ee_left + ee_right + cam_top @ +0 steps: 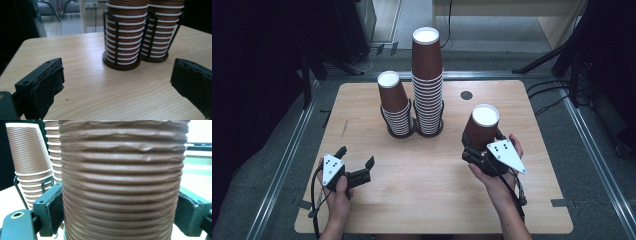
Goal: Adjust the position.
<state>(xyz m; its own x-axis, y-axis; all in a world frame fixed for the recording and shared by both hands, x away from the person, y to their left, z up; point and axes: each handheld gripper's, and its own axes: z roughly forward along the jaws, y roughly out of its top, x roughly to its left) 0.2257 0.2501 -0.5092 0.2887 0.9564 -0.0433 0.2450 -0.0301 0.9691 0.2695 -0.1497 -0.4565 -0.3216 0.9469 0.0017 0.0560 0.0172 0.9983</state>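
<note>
Two stacks of upside-down brown ribbed paper cups stand in black wire holders at the back middle of the wooden table point(422, 200): a short stack point(394, 107) and, right of it, a tall stack point(427, 80). My right gripper point(479, 146) is shut on a single upside-down brown cup point(482, 127) at the table's right, and that cup point(122, 182) sits between the jaws of the right gripper point(120, 211). My left gripper point(357, 156) rests open near the front left with nothing between its jaws. In the left gripper view that gripper point(117, 82) faces both stacks point(122, 37).
A round black grommet point(466, 95) sits in the tabletop behind the held cup. Metal rails point(287, 155) run along both sides of the table. Tripod legs and cables point(557, 95) lie on the floor at the back right.
</note>
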